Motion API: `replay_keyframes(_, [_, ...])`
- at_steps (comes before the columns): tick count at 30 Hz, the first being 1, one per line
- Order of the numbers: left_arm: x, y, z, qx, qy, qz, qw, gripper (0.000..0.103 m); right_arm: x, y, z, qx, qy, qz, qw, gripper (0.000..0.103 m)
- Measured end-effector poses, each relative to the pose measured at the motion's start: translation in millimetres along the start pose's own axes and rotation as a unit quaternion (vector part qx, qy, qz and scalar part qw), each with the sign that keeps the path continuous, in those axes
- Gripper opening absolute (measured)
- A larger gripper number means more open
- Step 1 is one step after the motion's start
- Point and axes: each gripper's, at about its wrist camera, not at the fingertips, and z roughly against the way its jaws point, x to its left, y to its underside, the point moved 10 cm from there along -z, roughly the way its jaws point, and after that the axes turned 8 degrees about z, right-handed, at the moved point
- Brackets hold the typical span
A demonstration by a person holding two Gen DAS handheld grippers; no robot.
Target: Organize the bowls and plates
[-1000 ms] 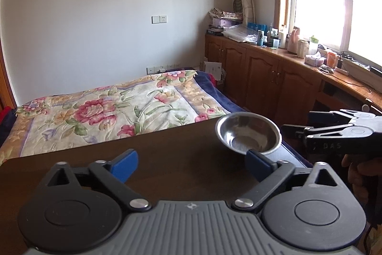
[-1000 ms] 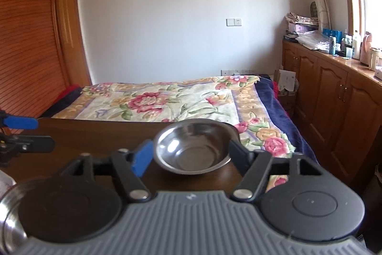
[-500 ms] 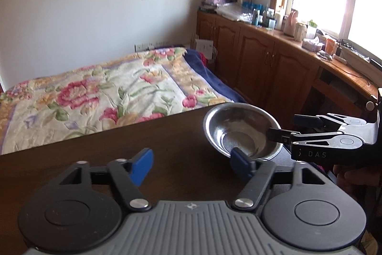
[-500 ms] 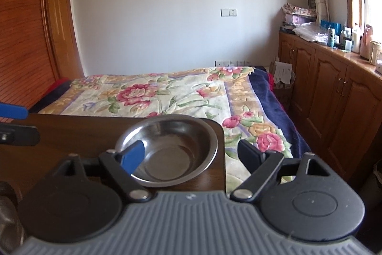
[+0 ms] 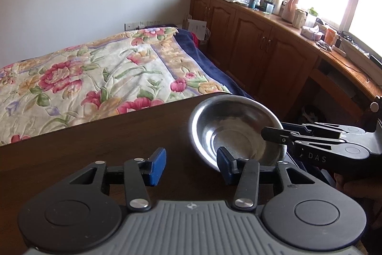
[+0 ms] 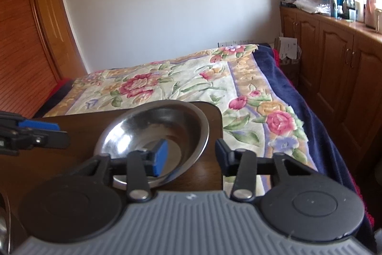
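Observation:
A steel bowl (image 5: 235, 128) sits at the far right corner of the dark wooden table (image 5: 100, 147). It also shows in the right wrist view (image 6: 155, 133). My right gripper (image 6: 189, 157) is open and straddles the bowl's near right rim, its left finger inside the bowl. From the left wrist view the right gripper (image 5: 274, 133) reaches over the bowl from the right. My left gripper (image 5: 191, 165) is open and empty, just left of the bowl. The left gripper's fingers (image 6: 38, 133) show at the left of the right wrist view.
A bed with a floral quilt (image 5: 95, 78) lies beyond the table's far edge. Wooden cabinets (image 5: 262, 49) with clutter on top run along the right wall under the window. Part of another steel dish (image 6: 3, 226) shows at the lower left of the right wrist view.
My right gripper has moved in over the bowl's rim, one finger now inside it. My left gripper has come closer to the bowl and its jaws have narrowed somewhat.

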Motion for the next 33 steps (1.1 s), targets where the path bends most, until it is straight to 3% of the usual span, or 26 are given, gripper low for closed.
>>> replay_keyframes(5, [-0.8, -1.3, -12.3, 0.013, -0.008, 0.003, 0.9999, 0.049, -0.1, 1.5, -3.1, 0.005, -0.017, -0.006, 1.000, 0.026])
replay_keyframes(18, [10.0, -3.6, -24.5, 0.034, -0.003, 0.034, 0.9988, 0.030, 4.2, 2.5, -9.6, 0.016, -0.026, -0.004, 1.000, 0.022])
replay_keyframes(23, [9.0, 1.1, -26.2, 0.047, 0.004, 0.031, 0.9984, 0.016, 7.4, 3.5, -10.3, 0.019, -0.030, -0.004, 0.999, 0.021])
replay_keyframes(33, [12.7, 0.1, -2.6, 0.038, 0.005, 0.043, 0.9984, 0.012, 17.7, 5.7, -10.6, 0.026, -0.047, -0.021, 0.998, 0.017])
